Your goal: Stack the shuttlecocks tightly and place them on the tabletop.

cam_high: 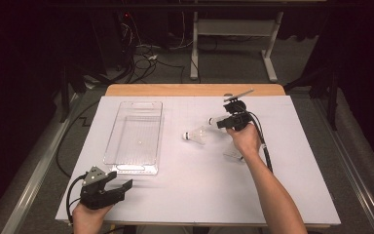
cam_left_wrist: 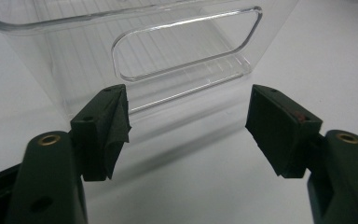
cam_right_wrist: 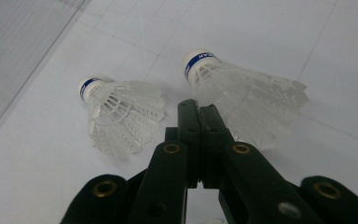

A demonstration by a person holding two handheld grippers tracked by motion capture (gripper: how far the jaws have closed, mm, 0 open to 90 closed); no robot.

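Ur left gripper: jaws apart, nothing between, near clear bin.
Ur right gripper: jaws clenched together, beside 2 shuttlecocks.

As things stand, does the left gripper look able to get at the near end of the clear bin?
Probably yes. The left gripper sits just short of the clear bin, jaws open and aimed at its handle cutout, with bare white table between. The shuttlecocks lie off by the right gripper.

White-covered table, wooden far edge. Clear plastic bin left of centre; two shuttlecocks lie just right of it.
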